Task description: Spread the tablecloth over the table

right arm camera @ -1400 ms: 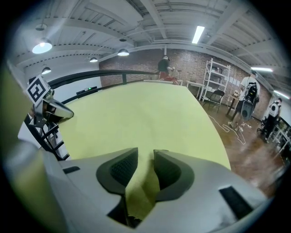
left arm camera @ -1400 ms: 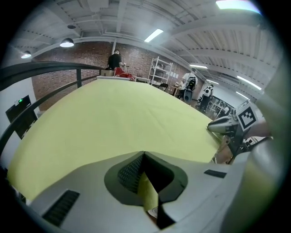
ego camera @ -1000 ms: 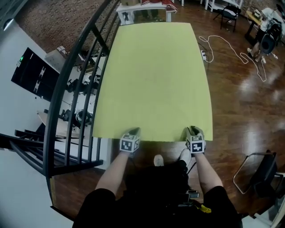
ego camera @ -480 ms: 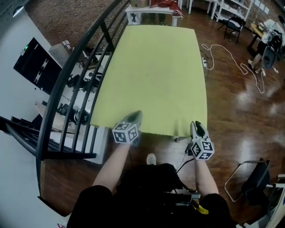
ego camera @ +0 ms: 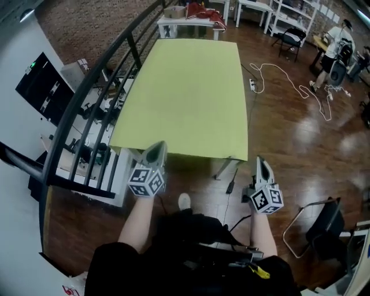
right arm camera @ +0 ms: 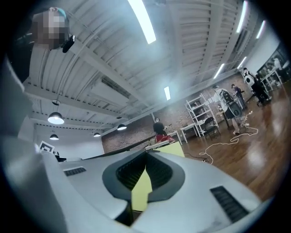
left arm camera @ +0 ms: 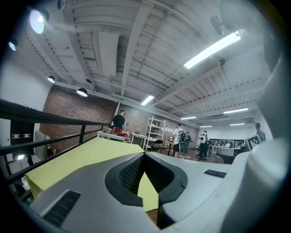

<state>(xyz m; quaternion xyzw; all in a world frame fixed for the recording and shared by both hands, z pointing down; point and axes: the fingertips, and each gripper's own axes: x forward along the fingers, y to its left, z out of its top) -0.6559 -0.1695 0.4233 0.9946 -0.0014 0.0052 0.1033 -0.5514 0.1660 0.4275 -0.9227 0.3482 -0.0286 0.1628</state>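
- Two forearms reach forward from the bottom of the head view, and each hand carries one gripper, so there are two grippers.
- The left gripper (ego camera: 158, 147) has its jaws pressed together with nothing between them. In the head view its tip overlaps the left part of the tablecloth's (ego camera: 185, 95) near edge. Its own view looks out level above the cloth, which lies flat below and to the left.
- The right gripper (ego camera: 262, 162) has just been closing its jaws. The tips now meet and pinch nothing. The yellow-green in the gap behind them is the cloth further off. This gripper sits just past the cloth's near right corner, over the wood floor (ego camera: 300, 139) and apart from the cloth.
- There is one yellow-green tablecloth. It lies smooth on the worktop and covers all of the top that shows.
- One worktop leg (ego camera: 223, 167) shows under the near right corner.
- The cloth's long axis runs away from the person, leaning a little to the right in the head view, with a short edge nearest.
- One black railing (ego camera: 87, 98) runs along the cloth's left side.
- To the right, one white cable (ego camera: 289, 72) snakes over the floor, and a black chair (ego camera: 329, 225) stands near the person.
- Beyond the far short edge stands one white table (ego camera: 188, 23) with red things on it.
- Further right are white shelves (ego camera: 289, 11) and several people.
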